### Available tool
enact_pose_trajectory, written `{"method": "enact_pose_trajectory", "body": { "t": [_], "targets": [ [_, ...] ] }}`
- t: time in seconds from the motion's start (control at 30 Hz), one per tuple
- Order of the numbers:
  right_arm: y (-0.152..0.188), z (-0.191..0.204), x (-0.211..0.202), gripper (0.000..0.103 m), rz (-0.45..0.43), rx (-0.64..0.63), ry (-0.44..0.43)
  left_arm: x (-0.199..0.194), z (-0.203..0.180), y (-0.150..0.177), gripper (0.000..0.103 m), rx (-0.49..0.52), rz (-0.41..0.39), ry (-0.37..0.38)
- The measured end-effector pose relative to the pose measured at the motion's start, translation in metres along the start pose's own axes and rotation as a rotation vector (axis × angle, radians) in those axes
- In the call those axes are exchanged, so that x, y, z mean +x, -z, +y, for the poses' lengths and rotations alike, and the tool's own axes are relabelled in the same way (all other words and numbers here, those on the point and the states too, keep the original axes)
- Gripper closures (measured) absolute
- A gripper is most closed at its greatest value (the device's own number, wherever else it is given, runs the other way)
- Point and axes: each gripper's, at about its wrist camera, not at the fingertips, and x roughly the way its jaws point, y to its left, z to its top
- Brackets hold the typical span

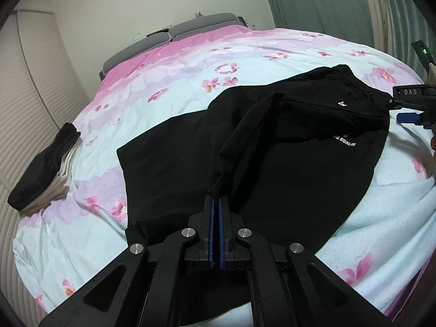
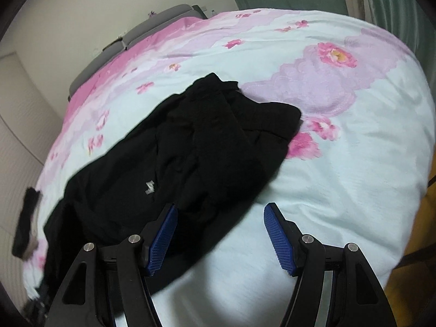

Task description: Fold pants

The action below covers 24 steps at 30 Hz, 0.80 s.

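Observation:
Black pants [image 1: 272, 163] lie spread on the bed, with white lettering near the waist. My left gripper [image 1: 217, 199] is shut on a raised ridge of the black cloth that runs from its blue pads up to the right. At the right edge of the left wrist view, my right gripper [image 1: 395, 107] hovers by the waist end. In the right wrist view the right gripper [image 2: 221, 207] stands open just above the pants [image 2: 190, 141]. Its left finger [image 2: 166, 226] is over the cloth, its right finger [image 2: 278, 231] is over bare bedcover, and nothing is pinched between them.
The bed has a pale blue and pink flowered cover [image 1: 190, 62] and a grey headboard [image 1: 201, 24]. A stack of folded clothes [image 1: 46, 169] sits at the bed's left edge. A ribbed wall lies to the left and a green curtain [image 1: 321, 0] is at the back right.

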Motion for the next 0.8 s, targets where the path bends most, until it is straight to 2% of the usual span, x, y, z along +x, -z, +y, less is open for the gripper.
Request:
{"method": "enact_pose_trajectory", "body": {
  "t": [0.23,0.27,0.37,0.4,0.5,0.7,0.8],
  "targets": [
    [-0.003,0.002,0.020,0.037,0.010,0.059,-0.038,0.005,0.002,0.000,0.098,-0.019,0.027,-0.011],
    [-0.004,0.002,0.022,0.041,-0.003,0.056,-0.029,0.007,0.001,-0.001,0.098,-0.019,0.033,-0.013],
    [-0.011,-0.002,0.024,0.072,-0.042,0.060,-0.027,0.010,-0.002,-0.004,0.098,-0.019,0.043,-0.019],
    [-0.013,-0.003,0.024,0.079,-0.044,0.056,-0.033,0.010,-0.003,-0.005,0.098,-0.021,0.043,-0.018],
    [-0.021,-0.005,0.017,0.088,-0.061,0.040,-0.036,0.008,-0.008,-0.011,0.098,-0.021,0.035,-0.017],
    [-0.049,-0.001,-0.025,0.090,-0.170,-0.053,0.035,-0.010,-0.016,-0.018,0.098,-0.060,0.011,0.001],
    [-0.057,-0.002,-0.029,0.090,-0.164,-0.094,0.074,-0.016,-0.027,-0.013,0.098,-0.109,0.009,0.024]
  ]
}}
